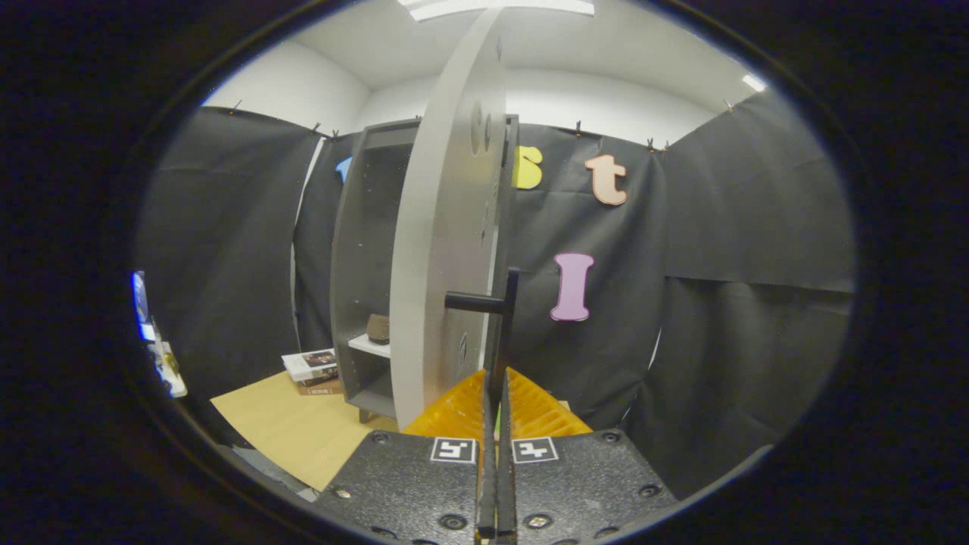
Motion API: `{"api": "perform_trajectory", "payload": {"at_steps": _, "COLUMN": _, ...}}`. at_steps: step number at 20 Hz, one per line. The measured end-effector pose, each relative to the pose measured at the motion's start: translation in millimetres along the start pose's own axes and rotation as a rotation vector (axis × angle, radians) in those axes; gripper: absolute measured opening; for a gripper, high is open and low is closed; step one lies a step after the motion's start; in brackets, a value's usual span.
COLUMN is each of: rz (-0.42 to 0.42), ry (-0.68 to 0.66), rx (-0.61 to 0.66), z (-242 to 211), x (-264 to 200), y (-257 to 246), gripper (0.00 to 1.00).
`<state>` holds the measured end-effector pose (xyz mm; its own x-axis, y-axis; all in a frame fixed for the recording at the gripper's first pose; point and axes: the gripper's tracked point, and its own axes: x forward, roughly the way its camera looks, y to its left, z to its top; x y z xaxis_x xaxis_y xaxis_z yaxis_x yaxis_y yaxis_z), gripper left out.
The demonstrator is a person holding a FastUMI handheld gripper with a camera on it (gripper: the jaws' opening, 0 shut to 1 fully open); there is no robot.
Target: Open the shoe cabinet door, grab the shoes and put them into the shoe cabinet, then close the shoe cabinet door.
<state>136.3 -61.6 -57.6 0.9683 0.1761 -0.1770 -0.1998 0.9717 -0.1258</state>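
The grey shoe cabinet (pixel 362 227) stands against the booth wall with its door (pixel 447 250) swung open, edge-on toward me. A black bar handle (pixel 509 303) runs down the door's edge on a short standoff. My gripper (pixel 496 382) is right at that handle, and its orange fingers (pixel 460 412) are pressed together on the lower part of the bar. Inside the cabinet, a dark brown shoe (pixel 377 328) rests on a white shelf (pixel 369 346).
A small stack of books or magazines (pixel 310 367) lies on the floor left of the cabinet's foot. A tan board (pixel 288 424) covers the floor in front. Black cloth walls close in on the left and right.
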Motion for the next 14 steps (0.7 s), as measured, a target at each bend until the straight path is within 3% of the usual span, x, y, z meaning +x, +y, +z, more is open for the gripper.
{"api": "perform_trajectory", "payload": {"at_steps": 4, "rz": -0.121, "ry": -0.009, "rx": -0.057, "z": -9.7, "x": -30.7, "y": 1.3, "gripper": 0.06}}
{"api": "perform_trajectory", "payload": {"at_steps": 6, "rz": -0.114, "ry": -0.059, "rx": -0.082, "z": -11.0, "x": -58.8, "y": 23.7, "gripper": 0.11}}
{"api": "perform_trajectory", "payload": {"at_steps": 7, "rz": -0.132, "ry": -0.09, "rx": -0.079, "z": -8.5, "x": -72.8, "y": 33.3, "gripper": 0.19}}
{"api": "perform_trajectory", "payload": {"at_steps": 10, "rz": -0.241, "ry": -0.128, "rx": -0.006, "z": -22.8, "x": -105.2, "y": 51.6, "gripper": 0.92}}
{"api": "perform_trajectory", "payload": {"at_steps": 11, "rz": -0.229, "ry": -0.157, "rx": 0.009, "z": -24.2, "x": -110.7, "y": 67.8, "gripper": 1.0}}
{"api": "perform_trajectory", "payload": {"at_steps": 14, "rz": -0.171, "ry": -0.174, "rx": 0.036, "z": -43.4, "x": -110.6, "y": 118.5, "gripper": 1.0}}
